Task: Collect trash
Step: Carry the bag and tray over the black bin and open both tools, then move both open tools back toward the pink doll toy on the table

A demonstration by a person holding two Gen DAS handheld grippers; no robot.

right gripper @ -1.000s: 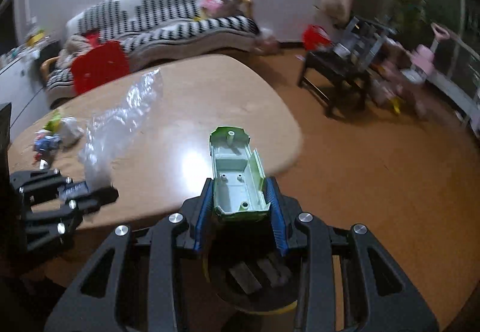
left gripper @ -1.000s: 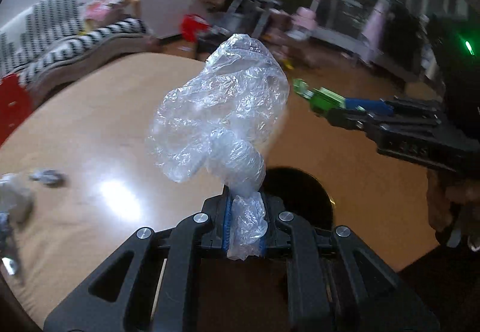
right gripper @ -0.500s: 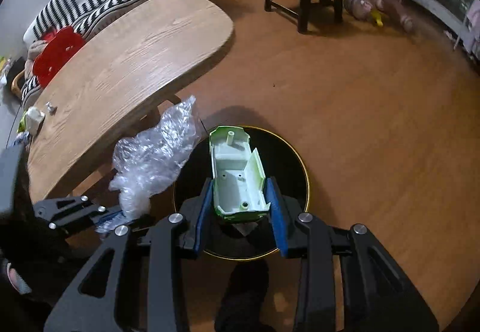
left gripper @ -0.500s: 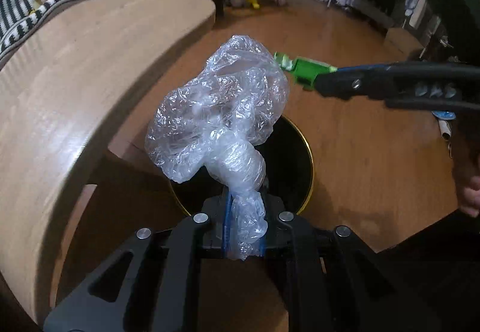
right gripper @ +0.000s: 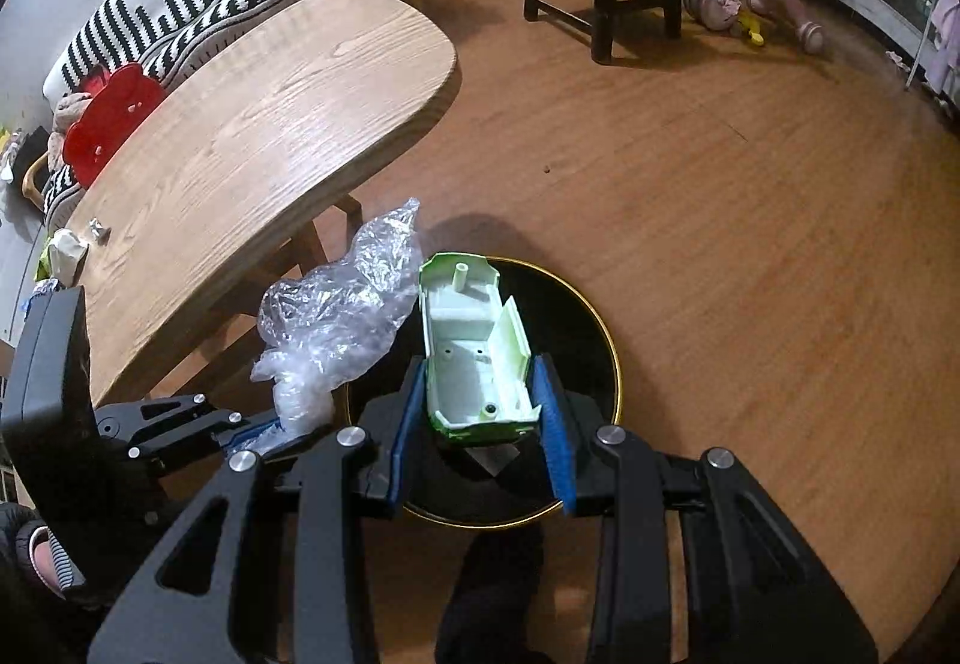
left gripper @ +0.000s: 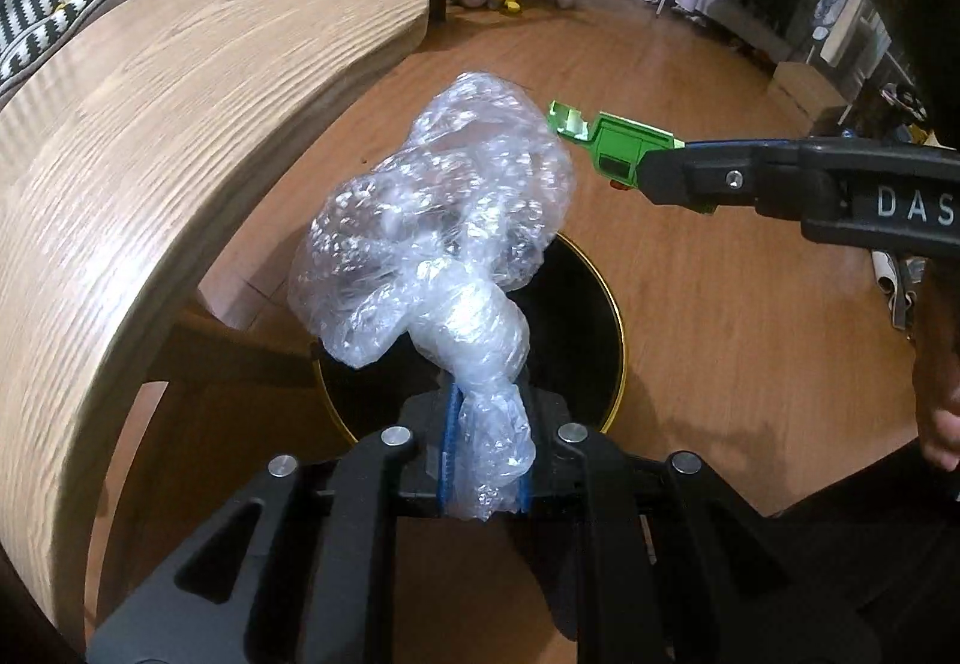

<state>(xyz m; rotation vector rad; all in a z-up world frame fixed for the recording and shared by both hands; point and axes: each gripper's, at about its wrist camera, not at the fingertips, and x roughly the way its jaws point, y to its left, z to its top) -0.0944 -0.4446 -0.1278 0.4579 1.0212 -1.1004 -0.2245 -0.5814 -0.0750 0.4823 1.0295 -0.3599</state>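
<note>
My left gripper [left gripper: 483, 460] clamps a crumpled plastic bag [left gripper: 438, 238]; my right gripper [right gripper: 477, 418] clamps a green toy shell [right gripper: 474, 346]. Both hang over the black gold-rimmed bin [right gripper: 600, 328], where a grey scrap lies at 6 o'clock.

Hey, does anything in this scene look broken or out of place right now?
Yes. The green plastic piece in the right gripper is only a hollow shell, with bare screw posts, like part of a broken toy. Small scraps lie on the wooden table.
</note>
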